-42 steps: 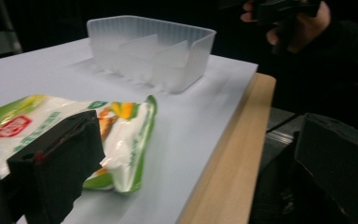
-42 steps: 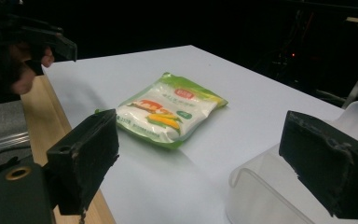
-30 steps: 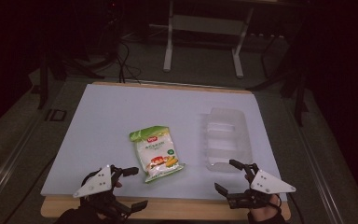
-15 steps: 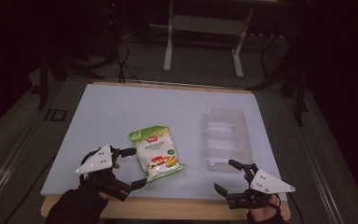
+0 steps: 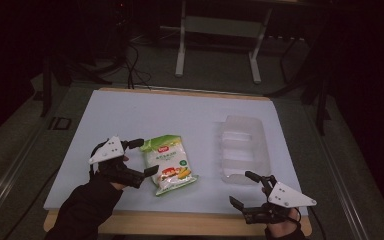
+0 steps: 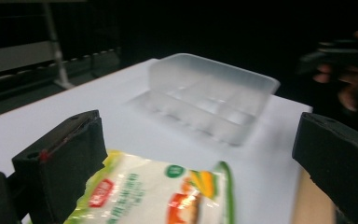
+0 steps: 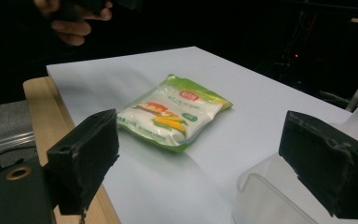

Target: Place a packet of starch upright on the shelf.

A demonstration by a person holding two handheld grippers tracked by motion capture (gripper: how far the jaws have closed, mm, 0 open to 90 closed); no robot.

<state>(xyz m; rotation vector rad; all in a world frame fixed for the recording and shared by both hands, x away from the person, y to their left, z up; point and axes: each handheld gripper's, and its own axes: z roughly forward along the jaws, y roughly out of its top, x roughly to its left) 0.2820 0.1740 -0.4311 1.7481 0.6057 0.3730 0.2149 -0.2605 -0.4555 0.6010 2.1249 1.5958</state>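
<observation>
Left fingers [image 5: 145, 143] wide, flanking snack bag [image 5: 170, 163] edge (untouched); right fingers [image 5: 236, 202] wide, apart.

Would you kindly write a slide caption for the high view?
Left gripper, open, closes in on a snack bag; a clear tray sits near the right gripper.

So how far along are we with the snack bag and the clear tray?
Nothing looks done: the snack bag lies flat on the table, and the clear tray is empty. The left hand-held gripper is open around the bag's edge. Grasping and any moving remain.
</observation>
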